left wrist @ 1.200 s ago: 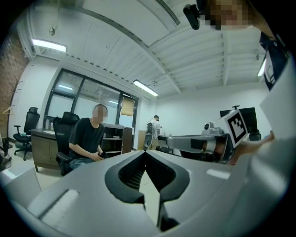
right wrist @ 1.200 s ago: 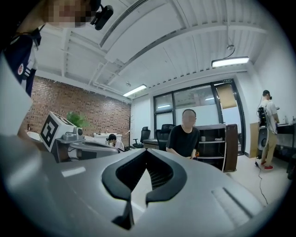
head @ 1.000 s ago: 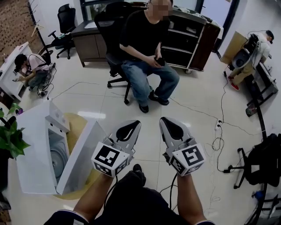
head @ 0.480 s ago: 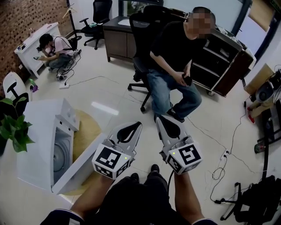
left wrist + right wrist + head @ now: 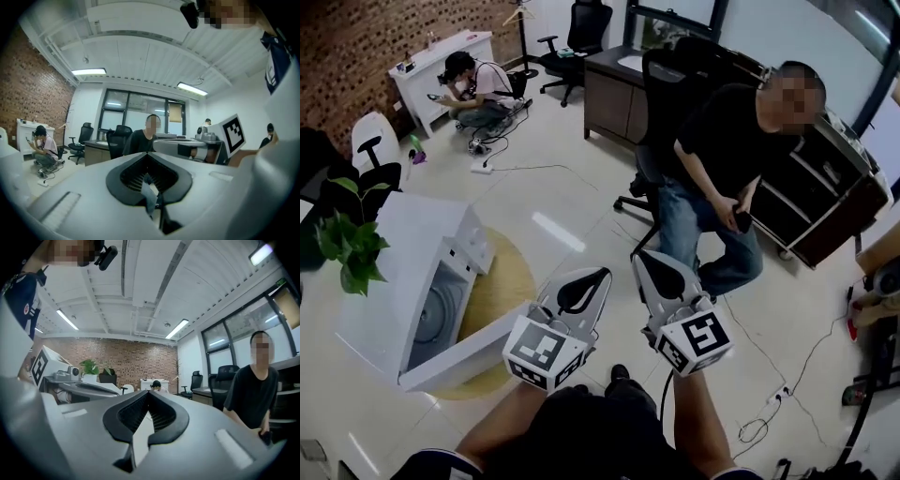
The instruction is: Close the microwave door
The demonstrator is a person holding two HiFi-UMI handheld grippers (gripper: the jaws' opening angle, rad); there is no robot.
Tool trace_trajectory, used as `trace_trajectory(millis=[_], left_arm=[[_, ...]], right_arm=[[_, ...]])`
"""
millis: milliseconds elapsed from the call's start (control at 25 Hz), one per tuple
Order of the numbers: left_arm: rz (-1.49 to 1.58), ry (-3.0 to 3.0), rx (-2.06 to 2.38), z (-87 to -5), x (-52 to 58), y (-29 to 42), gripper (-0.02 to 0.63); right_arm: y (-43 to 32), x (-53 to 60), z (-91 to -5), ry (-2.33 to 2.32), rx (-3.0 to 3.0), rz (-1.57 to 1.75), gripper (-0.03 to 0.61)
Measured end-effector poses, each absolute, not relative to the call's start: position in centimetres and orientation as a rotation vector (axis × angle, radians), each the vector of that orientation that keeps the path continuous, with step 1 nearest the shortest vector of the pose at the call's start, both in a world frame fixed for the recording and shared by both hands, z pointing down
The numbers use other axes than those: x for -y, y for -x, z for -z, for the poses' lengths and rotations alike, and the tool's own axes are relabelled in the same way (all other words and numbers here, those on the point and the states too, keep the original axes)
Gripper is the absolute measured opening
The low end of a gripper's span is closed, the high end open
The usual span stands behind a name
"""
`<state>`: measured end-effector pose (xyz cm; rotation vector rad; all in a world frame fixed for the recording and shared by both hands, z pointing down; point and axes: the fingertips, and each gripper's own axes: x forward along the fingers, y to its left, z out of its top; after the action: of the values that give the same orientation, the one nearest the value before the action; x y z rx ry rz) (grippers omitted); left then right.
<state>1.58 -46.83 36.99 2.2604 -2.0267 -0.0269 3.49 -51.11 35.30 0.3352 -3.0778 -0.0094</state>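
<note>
In the head view a white microwave [image 5: 403, 253] stands on a round wooden table [image 5: 511, 281] at the left. Its door [image 5: 478, 347] hangs open toward me and the grey cavity [image 5: 436, 314] shows. Both grippers are held side by side in front of my body, to the right of the door and apart from it. My left gripper [image 5: 600, 274] is shut with nothing in it, and in its own view its jaws meet at the tip [image 5: 147, 153]. The right gripper [image 5: 645, 255] is also shut and empty, as the right gripper view confirms [image 5: 149, 392].
A person in a black shirt [image 5: 727, 159] sits on an office chair just beyond the grippers. A potted plant [image 5: 352, 239] stands left of the microwave. Another person [image 5: 473, 82] crouches by a white cabinet at the back. Cables [image 5: 769, 412] lie on the tiled floor at the right.
The head view has swung left: the microwave sits closer to the middle and the seated person has shifted right. Both grippers stay shut, side by side in front of me.
</note>
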Motion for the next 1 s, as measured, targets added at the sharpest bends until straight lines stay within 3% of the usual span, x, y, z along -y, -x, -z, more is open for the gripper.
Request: trace_trajectory(millis=[520, 720, 1000], left_arm=[[0.005, -1.540, 2.666, -35.7, 36.7, 6.5, 0.011], [0.003, -1.180, 2.818, -36.4, 30.2, 6.9, 0.012], [0.004, -1.018, 2.816, -38.7, 26.3, 6.0, 0.012]], right_arm=[[7.1, 41.3, -35.4, 0.626, 3.049, 0.030, 0.002], [7.7, 35.2, -35.8, 0.970, 2.940, 0.038, 0.002], [6.8, 31.8, -37.1, 1.080, 2.871, 0.064, 0.002]])
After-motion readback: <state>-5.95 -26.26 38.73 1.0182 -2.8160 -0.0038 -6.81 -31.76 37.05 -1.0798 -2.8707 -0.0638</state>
